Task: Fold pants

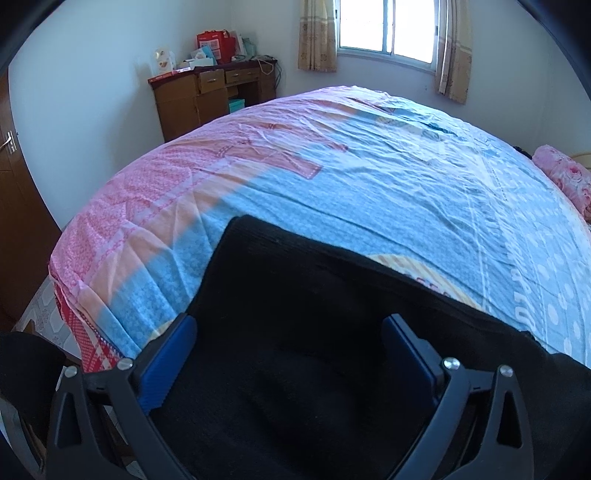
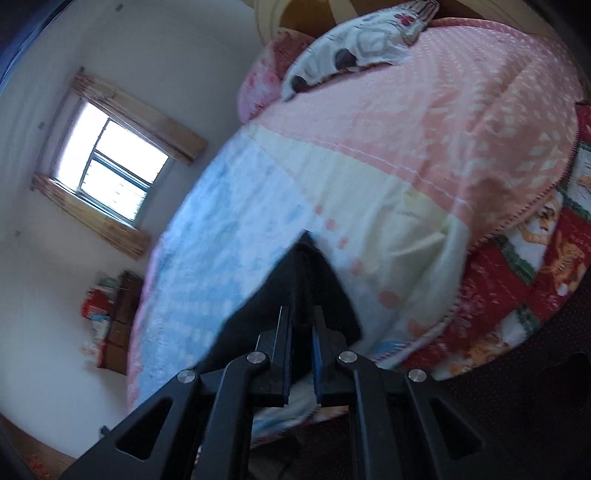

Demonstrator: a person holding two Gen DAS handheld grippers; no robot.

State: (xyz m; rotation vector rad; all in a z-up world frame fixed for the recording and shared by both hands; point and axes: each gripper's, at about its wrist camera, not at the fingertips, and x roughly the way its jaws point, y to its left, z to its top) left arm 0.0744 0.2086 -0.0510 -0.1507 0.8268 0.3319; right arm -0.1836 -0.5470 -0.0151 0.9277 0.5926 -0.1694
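Note:
Black pants (image 1: 303, 295) lie on the bed near its front edge, spreading toward the right. My left gripper (image 1: 290, 328) is open, its blue-padded fingers (image 1: 173, 354) spread wide just above the pants. In the right wrist view my right gripper (image 2: 301, 317) is shut on a bunched edge of the black pants (image 2: 295, 280), held over the bedspread. That view is tilted and blurred.
The bed carries a pink and blue patterned bedspread (image 1: 369, 173). A wooden desk (image 1: 207, 96) with boxes stands in the far corner under a window (image 1: 384, 26). A pink pillow (image 1: 565, 173) lies at the right. A pink quilt (image 2: 443, 110) covers the bed's head end.

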